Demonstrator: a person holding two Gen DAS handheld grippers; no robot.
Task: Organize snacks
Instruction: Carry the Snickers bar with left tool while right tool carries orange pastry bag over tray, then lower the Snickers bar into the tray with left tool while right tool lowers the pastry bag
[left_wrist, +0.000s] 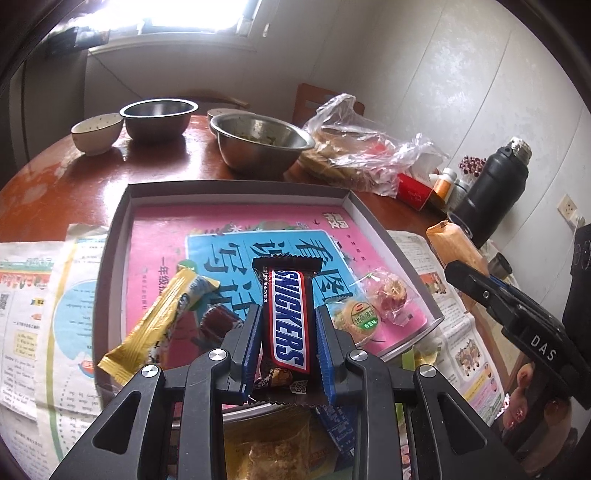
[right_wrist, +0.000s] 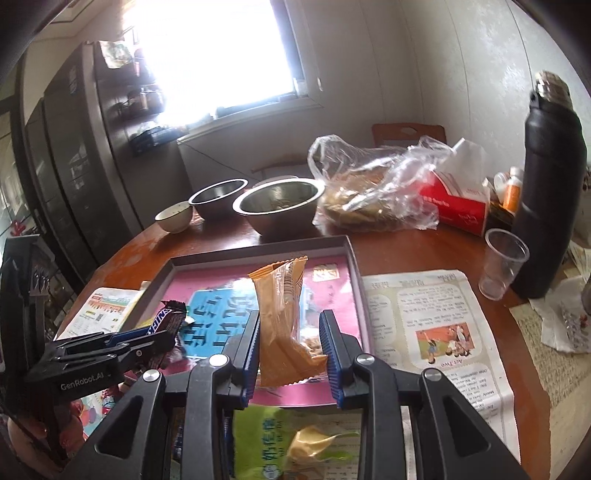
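My left gripper (left_wrist: 289, 314) is shut on a Snickers bar (left_wrist: 288, 317) and holds it above the near part of a shallow grey box (left_wrist: 236, 186) lined with a pink and blue sheet. In the box lie a gold wafer stick (left_wrist: 159, 321), a dark wrapped candy (left_wrist: 218, 319), a round green-labelled biscuit (left_wrist: 356, 317) and a clear-wrapped red sweet (left_wrist: 389, 295). My right gripper (right_wrist: 290, 321) is shut on an orange snack packet (right_wrist: 282, 317) and holds it above the box (right_wrist: 258, 253). The left gripper with the Snickers bar (right_wrist: 166, 321) shows at the left of the right wrist view.
Two steel bowls (left_wrist: 264, 144) and a small ceramic bowl (left_wrist: 96, 132) stand at the back of the round wooden table (left_wrist: 74, 173). A plastic bag of bread (right_wrist: 369, 192), a red tissue box (right_wrist: 454, 206), a black thermos (right_wrist: 546, 184) and a clear cup (right_wrist: 502, 262) are at the right. Newspaper (right_wrist: 436, 332) lies under and beside the box.
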